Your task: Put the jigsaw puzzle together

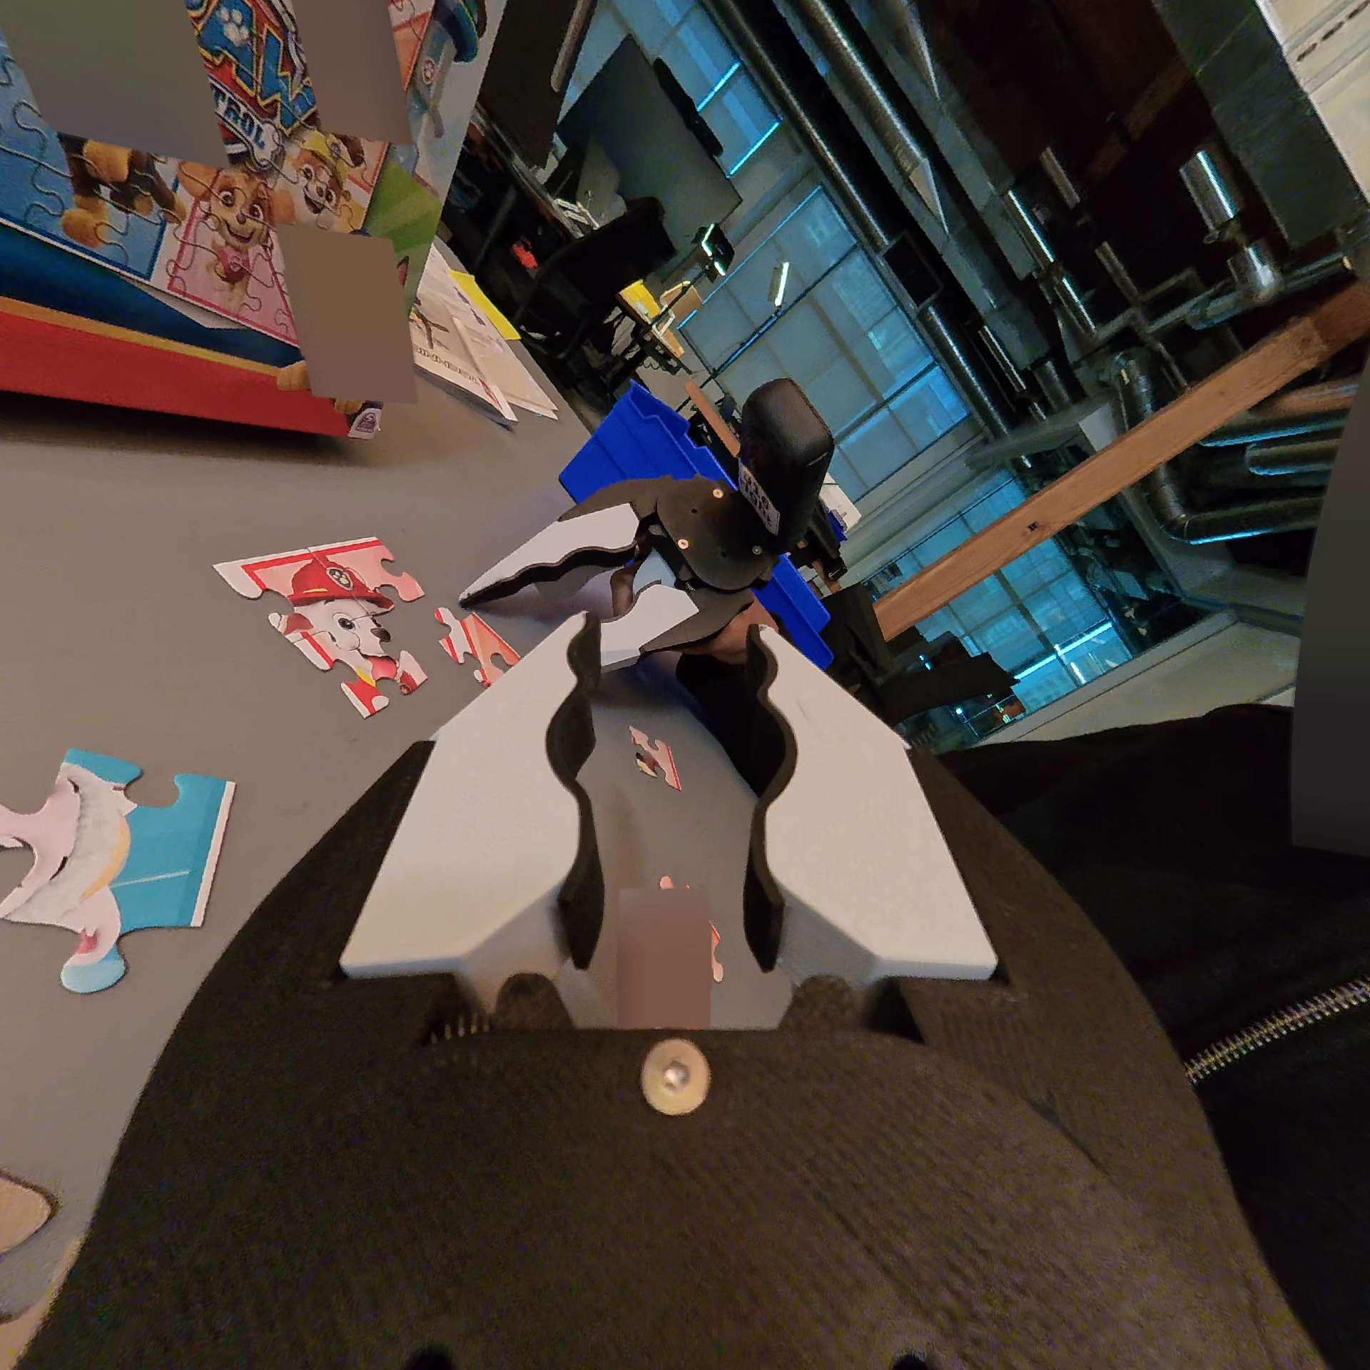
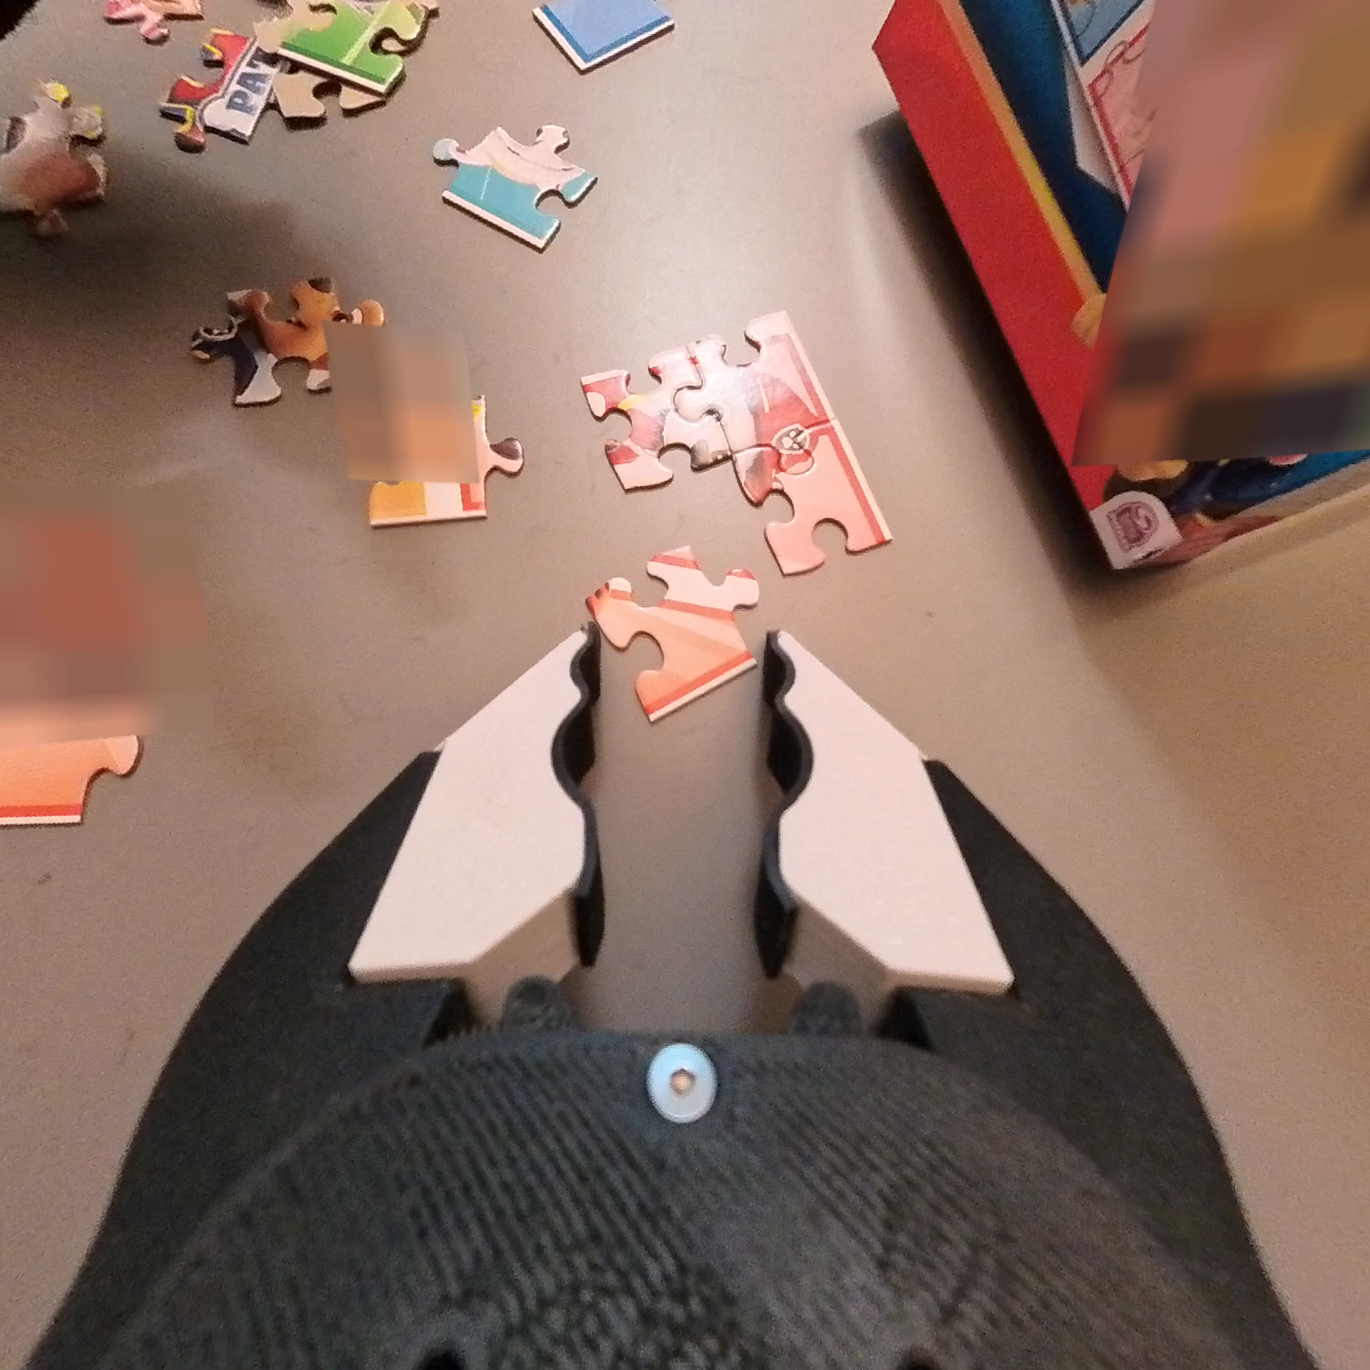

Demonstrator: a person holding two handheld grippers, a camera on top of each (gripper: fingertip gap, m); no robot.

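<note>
I see printed writing on the red puzzle box (image 2: 986, 245) beside the joined pieces (image 2: 749, 430). My right hand-held gripper (image 2: 678, 641) stands apart, unclamped, around a loose orange piece (image 2: 686, 637) on the worktop (image 2: 964, 741). My left hand-held gripper (image 1: 671, 637) also gapes, gripping nothing.

Grey table (image 2: 741, 222) carries loose puzzle pieces; a joined red-and-pink cluster (image 2: 749, 437); an orange-striped piece (image 2: 682, 637) beside it; a red puzzle box (image 2: 1023, 245) at one edge.

Past my grey table (image 1: 148, 482) I see tall windows (image 1: 852, 356) glowing cold blue. Silvery ducts (image 1: 838, 96) and pipes (image 1: 1223, 207) run across a dark ceiling, with a wooden beam (image 1: 1112, 467) crossing them. Dark desks (image 1: 615, 245) stand farther back in dim light.
</note>
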